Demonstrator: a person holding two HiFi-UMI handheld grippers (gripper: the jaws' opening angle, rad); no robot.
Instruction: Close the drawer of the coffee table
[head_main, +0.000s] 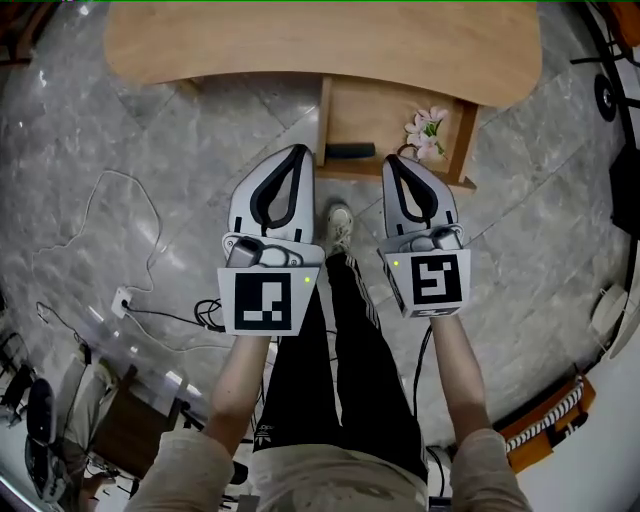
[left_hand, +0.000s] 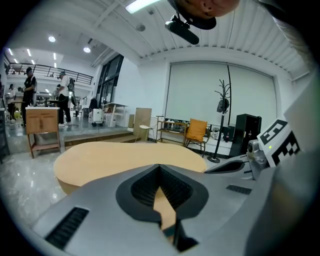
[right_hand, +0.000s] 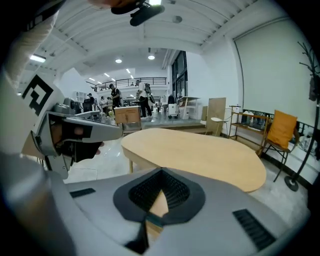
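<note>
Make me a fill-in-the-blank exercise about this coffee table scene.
1. The drawer of the coffee table stands ____.
2. The flowers lying in the drawer are ____ in colour.
3. The left gripper and the right gripper both have their jaws ____, with nothing between them.
Missing words: open; pink; shut.
</note>
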